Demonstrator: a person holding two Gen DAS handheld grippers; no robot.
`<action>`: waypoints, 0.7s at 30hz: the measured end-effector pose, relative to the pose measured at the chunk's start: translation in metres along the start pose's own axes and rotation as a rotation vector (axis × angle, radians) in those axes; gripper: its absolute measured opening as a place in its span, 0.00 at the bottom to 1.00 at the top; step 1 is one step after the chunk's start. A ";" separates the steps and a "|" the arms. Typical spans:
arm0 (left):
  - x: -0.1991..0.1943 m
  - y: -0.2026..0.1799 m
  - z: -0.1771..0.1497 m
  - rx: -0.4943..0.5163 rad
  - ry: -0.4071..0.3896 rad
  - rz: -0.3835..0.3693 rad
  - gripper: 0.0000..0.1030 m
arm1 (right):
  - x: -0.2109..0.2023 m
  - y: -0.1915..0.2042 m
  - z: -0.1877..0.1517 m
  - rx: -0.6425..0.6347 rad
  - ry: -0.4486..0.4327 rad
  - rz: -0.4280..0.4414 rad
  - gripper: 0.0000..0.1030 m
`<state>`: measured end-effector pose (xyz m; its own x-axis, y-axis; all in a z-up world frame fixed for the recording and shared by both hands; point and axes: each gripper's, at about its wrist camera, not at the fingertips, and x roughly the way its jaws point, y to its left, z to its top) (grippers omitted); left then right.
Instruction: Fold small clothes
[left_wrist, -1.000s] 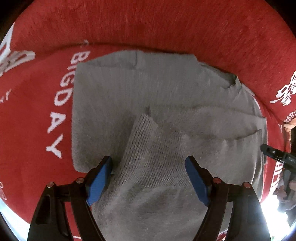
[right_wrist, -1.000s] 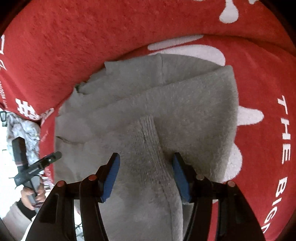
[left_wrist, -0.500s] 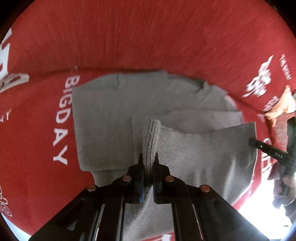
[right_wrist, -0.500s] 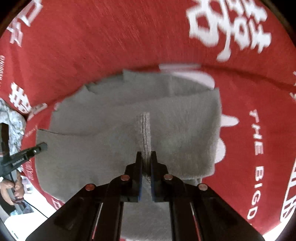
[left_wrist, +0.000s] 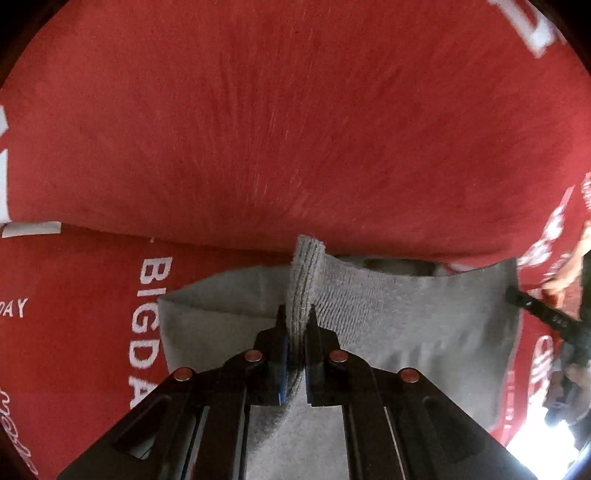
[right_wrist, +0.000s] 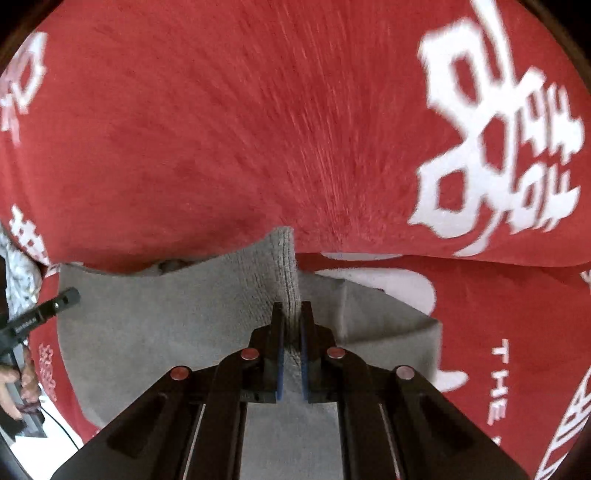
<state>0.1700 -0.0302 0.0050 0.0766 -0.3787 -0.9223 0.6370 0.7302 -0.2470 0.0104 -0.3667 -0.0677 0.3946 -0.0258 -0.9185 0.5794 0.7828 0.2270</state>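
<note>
Grey knit sweater (left_wrist: 406, 317) lay on red printed cloth (left_wrist: 295, 129), near part lifted, ribbed hem stretched taut between both grippers. Left gripper (left_wrist: 295, 314) fingers were clamped narrow on the hem's left corner; right gripper (right_wrist: 291, 310) fingers pinched the right corner the same way. Folded lower layer showed flat beneath. Bare red cloth lay beyond the far edge.

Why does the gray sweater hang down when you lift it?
The gray sweater is probably soft and floppy: it sags between the left hand-held gripper and right hand-held gripper. Its knit cloth looks grippy, so it likely won't slip.
</note>
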 end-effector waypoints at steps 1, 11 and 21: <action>0.013 0.001 -0.001 0.002 0.012 0.023 0.07 | 0.012 -0.003 0.000 0.016 0.007 0.000 0.07; 0.059 0.023 -0.003 -0.085 0.054 0.161 0.46 | 0.070 -0.034 -0.006 0.153 0.066 -0.028 0.07; -0.003 0.046 -0.027 -0.069 0.052 0.204 0.58 | 0.005 -0.039 -0.024 0.205 0.055 -0.034 0.20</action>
<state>0.1784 0.0202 -0.0113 0.1573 -0.1909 -0.9689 0.5584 0.8264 -0.0721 -0.0274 -0.3823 -0.0889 0.3367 -0.0116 -0.9415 0.7265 0.6394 0.2519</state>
